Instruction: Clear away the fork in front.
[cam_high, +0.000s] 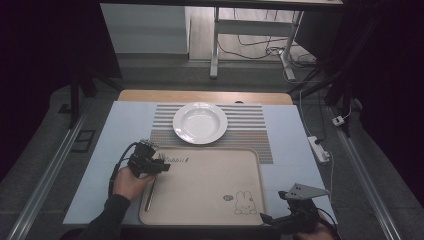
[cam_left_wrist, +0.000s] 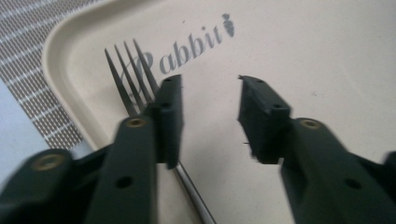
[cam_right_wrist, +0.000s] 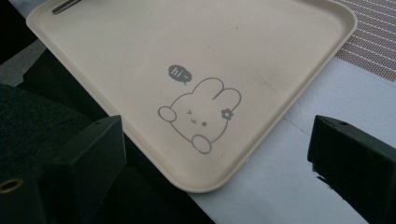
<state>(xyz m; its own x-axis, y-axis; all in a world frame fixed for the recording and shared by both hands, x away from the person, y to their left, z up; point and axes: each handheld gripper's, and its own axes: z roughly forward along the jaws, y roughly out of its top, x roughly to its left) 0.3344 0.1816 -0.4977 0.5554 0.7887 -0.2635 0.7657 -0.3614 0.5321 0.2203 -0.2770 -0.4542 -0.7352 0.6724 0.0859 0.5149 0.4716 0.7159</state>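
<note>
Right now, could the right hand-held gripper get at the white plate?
Probably yes, with a long reach. The right hand-held gripper sits at the tray's near corner, jaws open and empty; the white plate lies beyond the tray, with nothing standing between them.

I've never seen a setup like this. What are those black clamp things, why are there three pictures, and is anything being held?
A person holds a two-jaw clamp in each hand. One camera looks down from above; one rides on each clamp, looking along its jaws. On the table lie a striped placemat with a white plate and a beige tray printed with a rabbit. The left gripper hovers over a fork lying on the tray; its jaws stand apart, and the fork passes under one jaw, not between them. The right gripper is open at the tray's near corner, holding nothing.
</note>
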